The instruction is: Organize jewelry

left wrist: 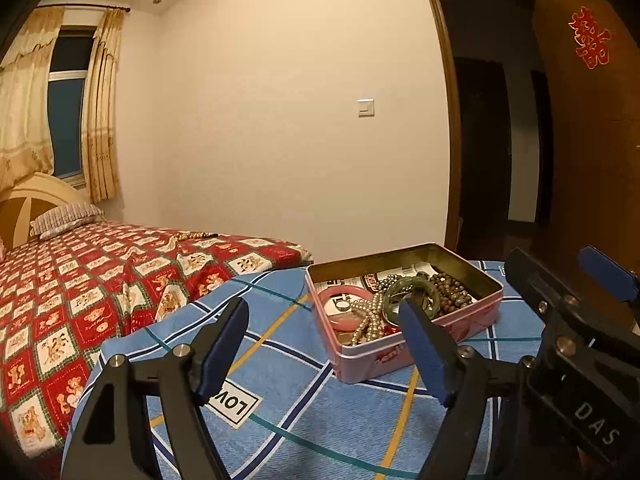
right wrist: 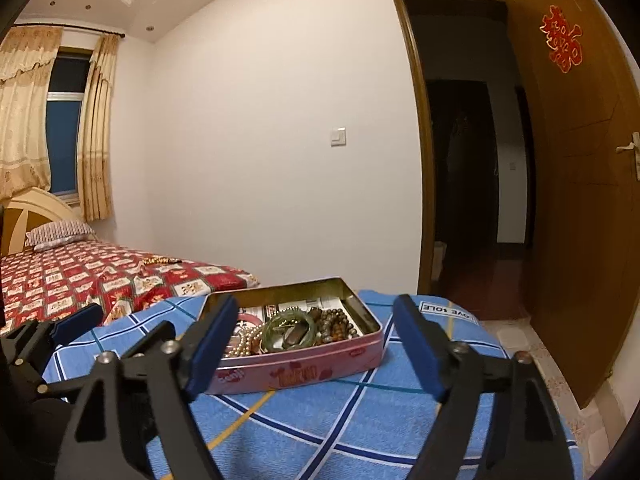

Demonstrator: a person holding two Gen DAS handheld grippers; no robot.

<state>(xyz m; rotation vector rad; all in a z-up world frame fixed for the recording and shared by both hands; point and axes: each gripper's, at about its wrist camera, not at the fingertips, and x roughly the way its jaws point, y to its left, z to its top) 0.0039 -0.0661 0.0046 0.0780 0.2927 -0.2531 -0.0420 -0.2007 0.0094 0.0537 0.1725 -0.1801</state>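
Note:
A pink tin box stands open on a blue plaid cloth. It holds a pink bangle, a green jade bangle, a pearl strand and dark bead bracelets. My left gripper is open and empty, just in front of the tin's left side. My right gripper is open and empty, its fingers either side of the tin, short of it. The green bangle and dark beads show in the right wrist view. The right gripper also shows in the left wrist view.
A bed with a red patterned cover lies to the left, with a bead string on it. An open wooden door and dark doorway are to the right. A white wall is behind.

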